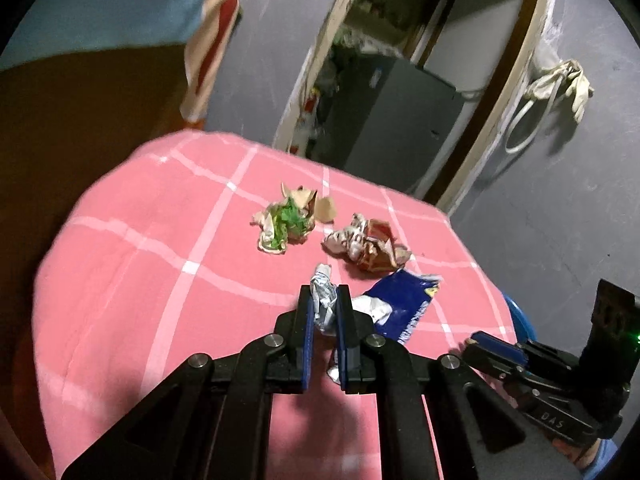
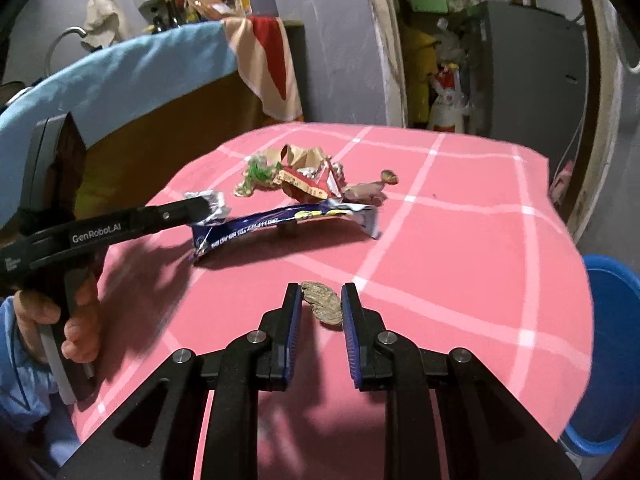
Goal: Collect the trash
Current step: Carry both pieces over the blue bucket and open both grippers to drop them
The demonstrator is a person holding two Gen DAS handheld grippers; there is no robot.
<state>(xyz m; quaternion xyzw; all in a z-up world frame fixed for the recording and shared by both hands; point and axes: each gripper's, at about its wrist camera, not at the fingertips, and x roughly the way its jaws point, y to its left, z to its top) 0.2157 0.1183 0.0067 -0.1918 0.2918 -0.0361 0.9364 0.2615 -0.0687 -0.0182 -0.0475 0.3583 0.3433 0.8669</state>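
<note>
Left wrist view: left hand-held gripper (image 1: pixel 325 312) clamped on a crumpled silver foil wrapper (image 1: pixel 323 300), just beside the blue snack packet (image 1: pixel 404 300) on the pink checked worktop (image 1: pixel 120 260). Right wrist view: right hand-held gripper (image 2: pixel 321 306) pinches a brown shell-like scrap (image 2: pixel 323 303), held near that packet and lifted clear of the worktop; blue bucket (image 2: pixel 612 344) sits beyond the worktop edge. Risk: the scrap is caught only at the fingertips, so it may slip out in transit, and the foil could tear.

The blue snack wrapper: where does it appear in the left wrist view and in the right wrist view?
Left wrist view: the blue snack wrapper lies right of centre, just right of the left hand-held gripper.
Right wrist view: it stretches across the middle, above the right hand-held gripper.
Shared landmark: the red crumpled wrapper, just beyond it in both.
</note>
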